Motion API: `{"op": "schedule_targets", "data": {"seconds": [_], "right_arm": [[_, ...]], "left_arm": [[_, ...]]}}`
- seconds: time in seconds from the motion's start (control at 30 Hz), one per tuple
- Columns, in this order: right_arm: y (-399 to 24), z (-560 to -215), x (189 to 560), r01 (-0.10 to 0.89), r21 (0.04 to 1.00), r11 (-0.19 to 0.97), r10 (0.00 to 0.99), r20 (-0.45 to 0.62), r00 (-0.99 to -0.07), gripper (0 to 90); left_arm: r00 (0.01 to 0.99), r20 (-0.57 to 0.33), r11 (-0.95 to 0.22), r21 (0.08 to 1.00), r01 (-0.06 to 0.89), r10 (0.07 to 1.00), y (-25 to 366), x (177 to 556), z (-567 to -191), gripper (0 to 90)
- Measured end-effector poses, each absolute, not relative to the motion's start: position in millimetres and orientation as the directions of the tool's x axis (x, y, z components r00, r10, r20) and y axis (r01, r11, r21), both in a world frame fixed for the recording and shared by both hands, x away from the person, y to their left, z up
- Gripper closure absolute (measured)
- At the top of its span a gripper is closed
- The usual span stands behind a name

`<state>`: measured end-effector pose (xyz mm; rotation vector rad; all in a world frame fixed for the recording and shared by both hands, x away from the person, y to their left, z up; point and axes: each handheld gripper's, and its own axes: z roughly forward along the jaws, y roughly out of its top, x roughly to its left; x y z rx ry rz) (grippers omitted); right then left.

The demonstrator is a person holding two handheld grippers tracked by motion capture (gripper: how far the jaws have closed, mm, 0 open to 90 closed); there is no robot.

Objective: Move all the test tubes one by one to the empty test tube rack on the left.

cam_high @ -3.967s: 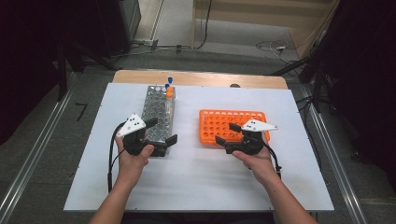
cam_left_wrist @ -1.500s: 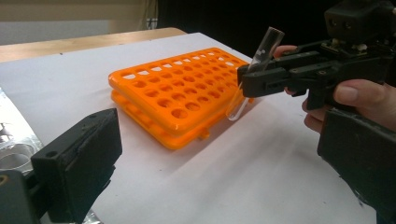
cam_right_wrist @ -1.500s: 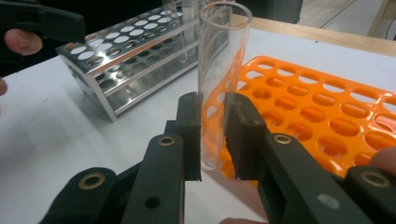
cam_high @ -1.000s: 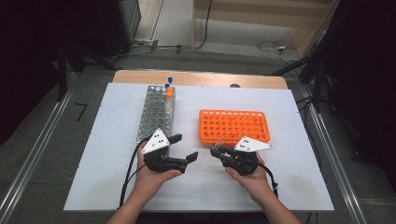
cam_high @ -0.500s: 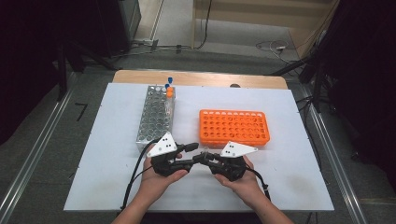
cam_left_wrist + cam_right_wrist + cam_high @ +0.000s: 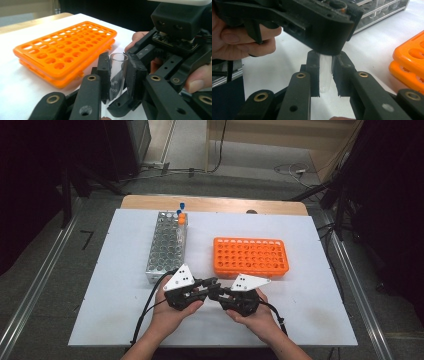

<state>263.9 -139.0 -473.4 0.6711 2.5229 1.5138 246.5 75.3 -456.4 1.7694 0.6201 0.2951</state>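
Note:
At the table's front middle my two grippers meet tip to tip. A clear, uncapped test tube (image 6: 117,72) stands upright between the jaws of my left gripper (image 6: 117,63), which have just been closing and now press on it near its open mouth. My right gripper (image 6: 325,62) is shut on the same tube (image 6: 325,75) lower down, under the left jaws. In the high view the left gripper (image 6: 212,283) points right and the right gripper (image 6: 214,292) points left. An empty orange rack (image 6: 250,256) lies just beyond them.
A metal tube rack (image 6: 165,245) stands at the left, with a few capped tubes (image 6: 181,215) at its far end. The white mat (image 6: 310,310) covers the table, with a wooden edge behind. Both hands rest near the front edge.
Both hands came together at the front middle of the table. The left jaws, open a second ago, have closed on the tube that the right gripper holds.

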Motion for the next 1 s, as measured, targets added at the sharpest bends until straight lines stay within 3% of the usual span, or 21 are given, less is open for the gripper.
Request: {"op": "schedule_targets", "data": {"seconds": [0.2,0.27,0.43,0.6,1.0], "right_arm": [[-140.6,-472.5,264.5,0.300,0.868,0.395,0.431,0.114,-0.895,69.1],[-142.1,-472.2,264.9,0.299,0.867,0.399,0.425,0.114,-0.898,60.5],[-151.4,-467.1,265.9,0.299,0.875,0.381,0.420,0.124,-0.899,26.4],[-171.1,-463.3,267.8,0.282,0.876,0.392,0.403,0.113,-0.908,4.4],[-250.6,-470.8,269.1,0.311,0.881,0.357,0.521,0.089,-0.849,0.5]], "left_arm": [[0.822,-0.118,-0.166,0.954,0.249,0.557,76.1,247.0,-455.0,76.6],[0.816,-0.125,-0.155,0.955,0.253,0.564,78.3,248.2,-453.7,76.6],[0.802,-0.127,-0.144,0.956,0.256,0.584,85.2,251.8,-449.8,76.6],[0.784,-0.120,-0.131,0.960,0.249,0.609,94.2,256.5,-444.4,76.6],[0.712,-0.106,-0.095,0.967,0.237,0.694,127.7,283.3,-430.0,76.6]]}}
